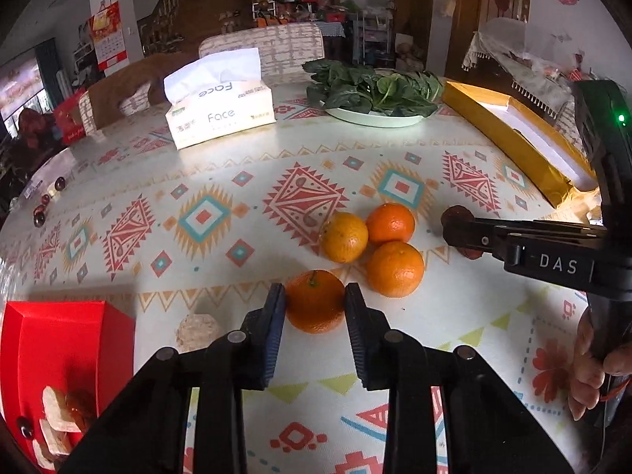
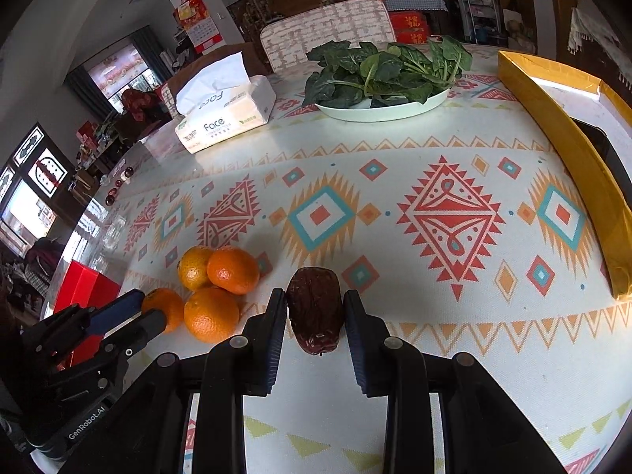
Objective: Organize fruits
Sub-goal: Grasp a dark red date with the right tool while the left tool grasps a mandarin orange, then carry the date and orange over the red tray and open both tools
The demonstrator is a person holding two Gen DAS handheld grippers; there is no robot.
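My left gripper (image 1: pixel 315 296) is shut on an orange (image 1: pixel 315 302) that rests on the patterned tablecloth. Three more oranges (image 1: pixel 389 245) sit in a cluster just beyond it to the right. My right gripper (image 2: pixel 315 308) is shut on a dark red dried date (image 2: pixel 315 310), low over the cloth, right of the oranges (image 2: pixel 221 276). The right gripper also shows in the left wrist view (image 1: pixel 460 233), and the left gripper shows in the right wrist view (image 2: pixel 150 310) holding its orange (image 2: pixel 168 308).
A red box (image 1: pixel 59 351) holding snacks stands at the near left, with a rice cracker (image 1: pixel 196 331) beside it. A tissue box (image 1: pixel 221 112), a plate of spinach (image 1: pixel 375 96) and a yellow box (image 1: pixel 521 134) lie farther back. Small dark dates (image 1: pixel 47 205) sit at the far left edge.
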